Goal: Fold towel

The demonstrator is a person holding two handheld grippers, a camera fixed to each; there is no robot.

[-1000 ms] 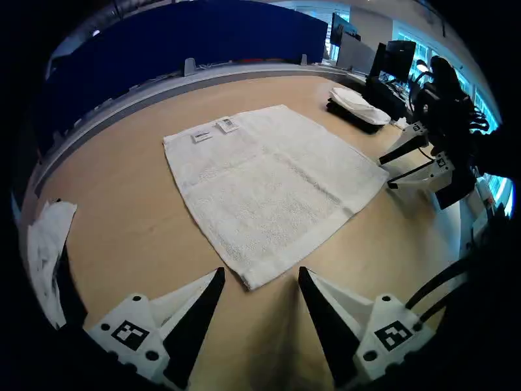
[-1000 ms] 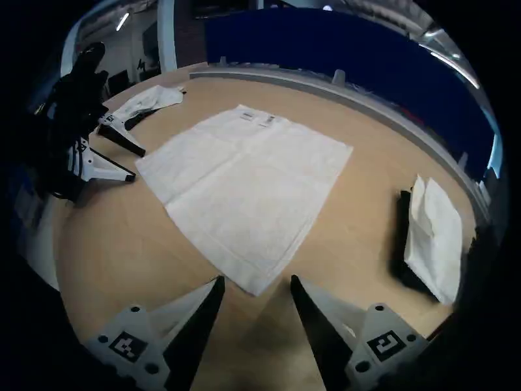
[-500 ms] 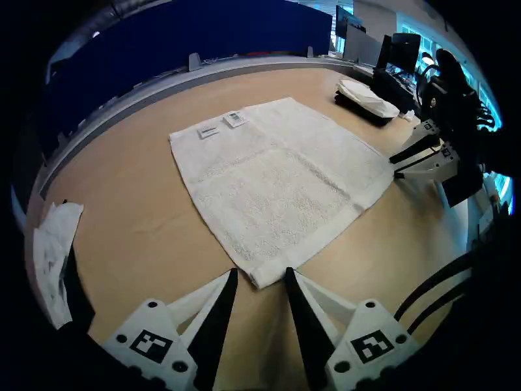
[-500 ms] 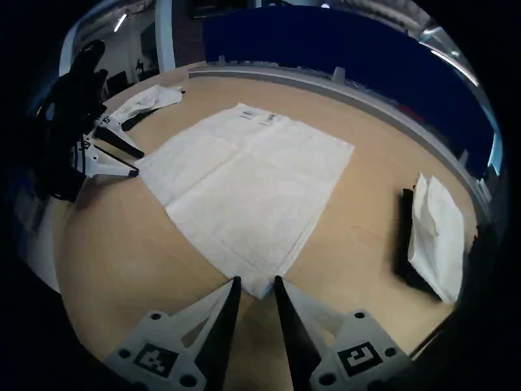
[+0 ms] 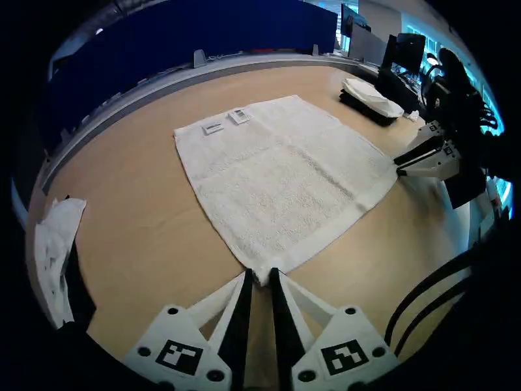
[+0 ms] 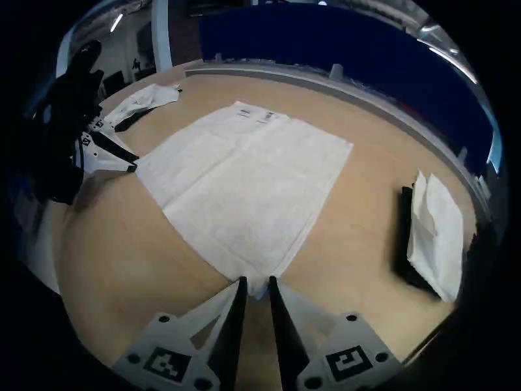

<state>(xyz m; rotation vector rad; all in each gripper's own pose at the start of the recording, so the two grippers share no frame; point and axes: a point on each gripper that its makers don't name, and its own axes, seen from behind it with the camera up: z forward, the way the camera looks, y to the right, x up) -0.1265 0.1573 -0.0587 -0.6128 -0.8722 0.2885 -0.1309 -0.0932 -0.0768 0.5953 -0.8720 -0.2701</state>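
In the left gripper view, the left gripper [image 5: 260, 277] sits at 6 o'clock with its fingers drawn in to a narrow slit, and the nearest corner of the white towel [image 5: 280, 176] is caught between the tips. A second ago those fingers stood wide on either side of that corner; they have closed in steps onto it. The right gripper [image 6: 255, 283], at 6 o'clock in its own view, has done the same: once wide, now narrow, with the neighbouring near corner pinched between the tips. The towel lies spread flat in the middle of the wooden table [image 5: 143, 215], reaching away toward 12 o'clock, with two small tags [image 5: 226, 121] at its far edge, and it has not been lifted or creased. I judge that both near corners are now secured and the first fold can begin, probably by carrying this edge up and over toward the tagged edge; the grips are on the very tips of the corners, so a slip is possible. Farther off, a loose cloth [image 5: 55, 247] lies at 8 o'clock, a folded stack [image 5: 368, 98] at 2 o'clock, and a blue partition [image 5: 182, 32] at 12 o'clock.
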